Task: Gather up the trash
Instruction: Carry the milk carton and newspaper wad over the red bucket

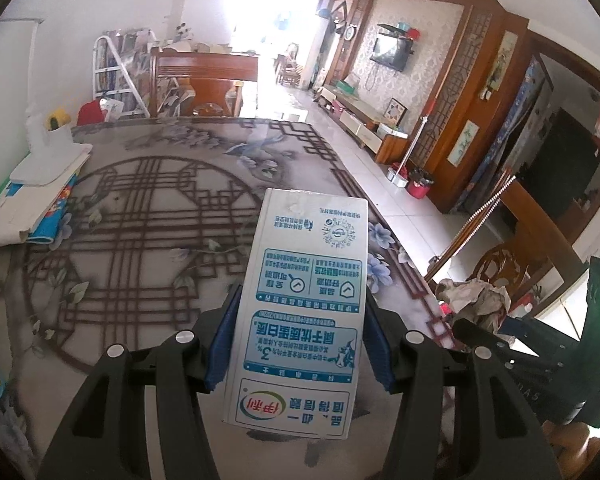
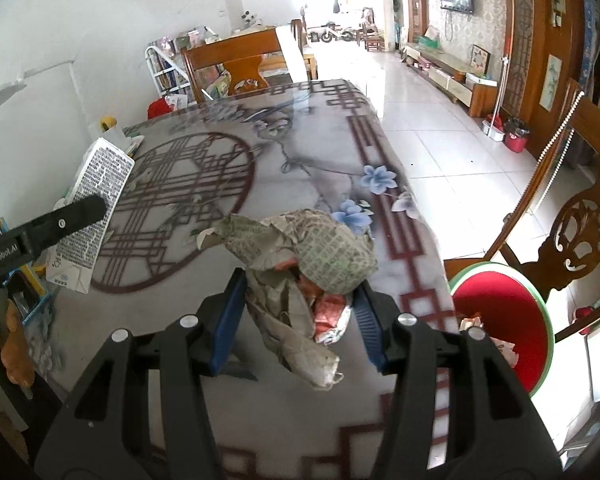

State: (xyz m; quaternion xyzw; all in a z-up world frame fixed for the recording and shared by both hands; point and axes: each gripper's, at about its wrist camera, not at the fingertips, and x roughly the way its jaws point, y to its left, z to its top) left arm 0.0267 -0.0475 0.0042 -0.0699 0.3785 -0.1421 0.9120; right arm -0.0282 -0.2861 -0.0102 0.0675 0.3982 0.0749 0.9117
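The left hand-held gripper [image 1: 300, 344] was clamped partway on a white-and-blue milk carton [image 1: 304, 308], held above the patterned surface [image 1: 140, 208]. The right hand-held gripper [image 2: 298, 320] pinched a crumpled newspaper wad [image 2: 312, 264] between its blue pads [image 2: 228, 320], a red-cushioned chair [image 2: 504, 316] just beside it.

The table [image 1: 148, 216] wears a grey cloth printed with a dark red lattice roundel and blue flowers. At nine o'clock from the roundel, on the wall-side edge, lies a stack of white papers and colourful books [image 1: 40, 192]. At eleven o'clock, in the far corner, stands a yellow tape roll [image 1: 58, 118].
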